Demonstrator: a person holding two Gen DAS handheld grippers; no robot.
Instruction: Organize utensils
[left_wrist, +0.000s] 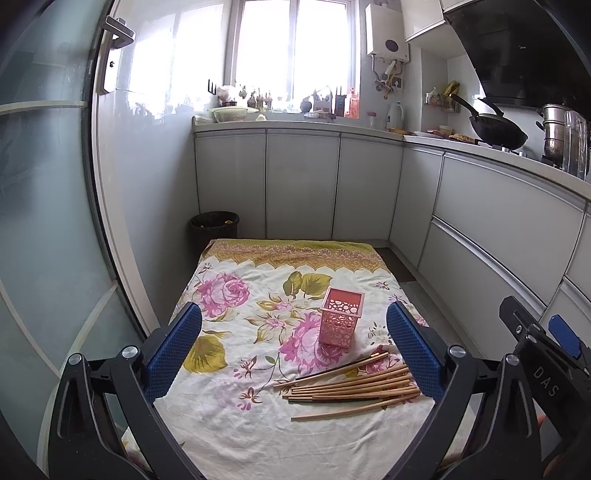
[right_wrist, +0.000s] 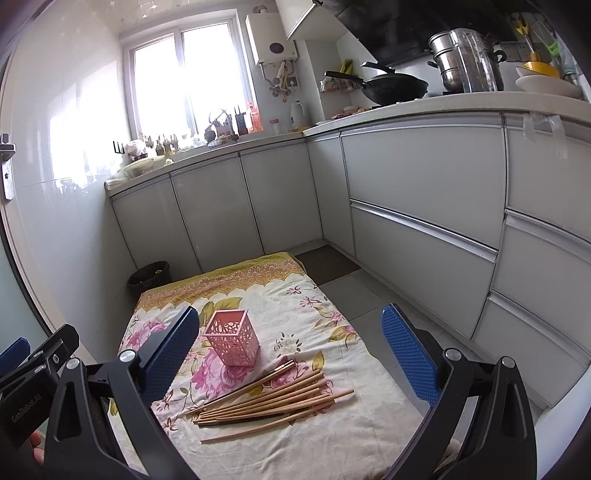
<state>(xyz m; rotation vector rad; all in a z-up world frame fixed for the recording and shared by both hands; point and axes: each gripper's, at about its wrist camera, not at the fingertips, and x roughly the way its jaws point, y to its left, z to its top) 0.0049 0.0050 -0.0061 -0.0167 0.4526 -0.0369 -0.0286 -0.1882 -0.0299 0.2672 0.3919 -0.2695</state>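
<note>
A pink perforated square holder (left_wrist: 341, 317) stands upright on a floral cloth (left_wrist: 229, 406); it also shows in the right wrist view (right_wrist: 233, 341). A loose pile of several wooden chopsticks (left_wrist: 354, 386) lies in front of it and to its right, also seen in the right wrist view (right_wrist: 269, 400). My left gripper (left_wrist: 293, 349) is open and empty, hovering above the cloth short of the pile. My right gripper (right_wrist: 291, 354) is open and empty, likewise above the cloth near the pile. The right gripper's body (left_wrist: 546, 354) shows at the right edge of the left wrist view.
A black waste bin (left_wrist: 214, 229) stands beyond the cloth's far left corner. Grey kitchen cabinets (right_wrist: 421, 229) run along the back and right. A glass door (left_wrist: 44, 221) is at the left. A wok (right_wrist: 391, 88) and pots sit on the counter.
</note>
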